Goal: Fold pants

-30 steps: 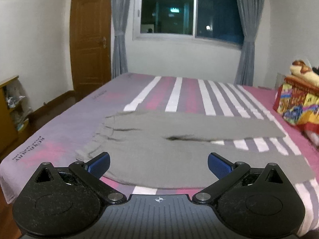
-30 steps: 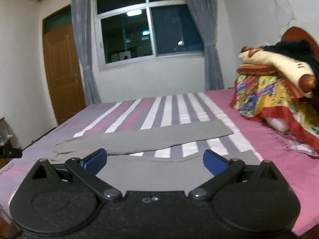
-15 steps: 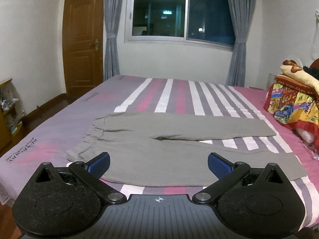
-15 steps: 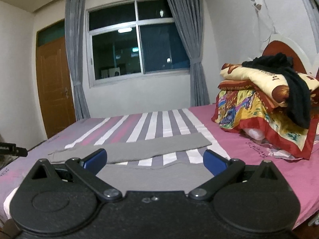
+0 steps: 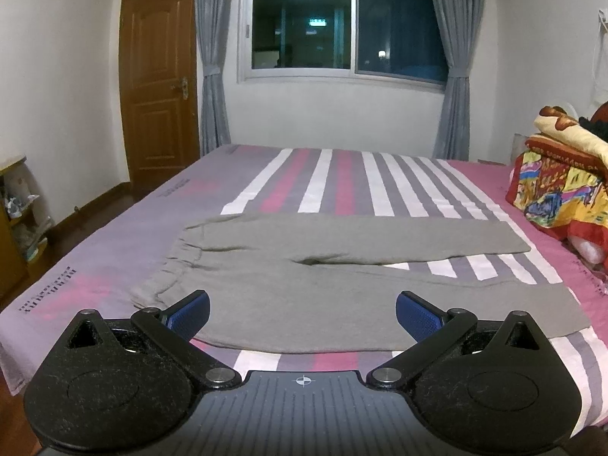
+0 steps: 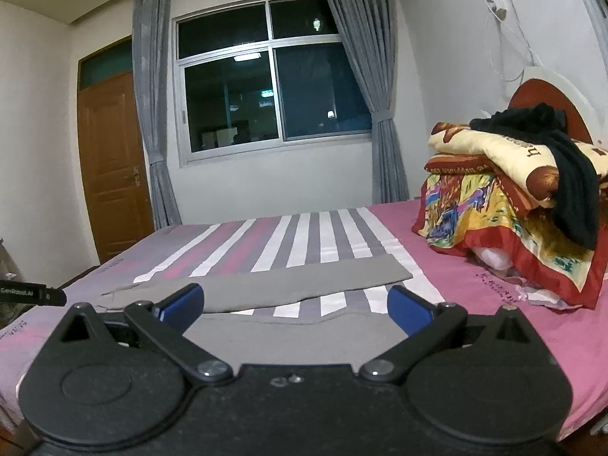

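Grey pants (image 5: pixel 323 277) lie flat on the striped bed (image 5: pixel 334 174), waistband to the left, both legs stretched to the right and spread apart. They also show in the right wrist view (image 6: pixel 266 288). My left gripper (image 5: pixel 303 313) is open and empty, held above the bed's near edge in front of the pants. My right gripper (image 6: pixel 295 304) is open and empty, held near the leg ends at the bed's near edge.
A pile of folded colourful blankets (image 6: pixel 505 205) with a black garment (image 6: pixel 570 174) on top sits at the bed's right end. A wooden door (image 5: pixel 159 87) and a shelf (image 5: pixel 15 220) stand to the left. A curtained window (image 5: pixel 342 26) is behind the bed.
Both grippers have tilted up and drawn back a little, so more of the room shows. The pants have not moved. Both grippers stay open.
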### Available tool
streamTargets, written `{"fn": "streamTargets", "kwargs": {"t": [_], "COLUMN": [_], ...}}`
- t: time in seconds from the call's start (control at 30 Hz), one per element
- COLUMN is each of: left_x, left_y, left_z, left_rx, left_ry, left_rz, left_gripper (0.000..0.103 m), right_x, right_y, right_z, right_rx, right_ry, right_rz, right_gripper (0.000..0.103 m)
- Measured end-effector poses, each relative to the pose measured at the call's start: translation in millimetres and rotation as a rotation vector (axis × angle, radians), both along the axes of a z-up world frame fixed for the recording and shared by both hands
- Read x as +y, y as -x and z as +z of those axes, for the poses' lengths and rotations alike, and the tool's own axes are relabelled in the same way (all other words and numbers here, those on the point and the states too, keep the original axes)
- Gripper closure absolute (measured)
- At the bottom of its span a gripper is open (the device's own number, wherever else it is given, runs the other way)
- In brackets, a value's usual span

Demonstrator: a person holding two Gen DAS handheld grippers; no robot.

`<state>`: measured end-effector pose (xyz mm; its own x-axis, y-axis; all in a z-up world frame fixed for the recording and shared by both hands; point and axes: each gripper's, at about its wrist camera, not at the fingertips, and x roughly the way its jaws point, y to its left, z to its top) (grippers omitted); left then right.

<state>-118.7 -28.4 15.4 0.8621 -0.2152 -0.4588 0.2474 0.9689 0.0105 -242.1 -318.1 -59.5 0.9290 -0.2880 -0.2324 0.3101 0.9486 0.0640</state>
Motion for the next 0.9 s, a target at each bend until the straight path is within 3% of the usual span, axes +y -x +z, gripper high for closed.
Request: {"fn": "streamTargets", "kwargs": {"t": [0.9], "left_x": [-6.1], "left_y": [1.4], "left_z": [-6.8], "left_rx": [-0.013], "left_ry": [-0.032], "left_rz": [0.011], "left_gripper": [0.0], "right_x": [3.1], "right_y": [-5.6], "right_z": [-8.5], "right_rx": [-0.005], "right_ry": [0.002], "right_rz": [-0.001], "right_gripper": [0.0]}}
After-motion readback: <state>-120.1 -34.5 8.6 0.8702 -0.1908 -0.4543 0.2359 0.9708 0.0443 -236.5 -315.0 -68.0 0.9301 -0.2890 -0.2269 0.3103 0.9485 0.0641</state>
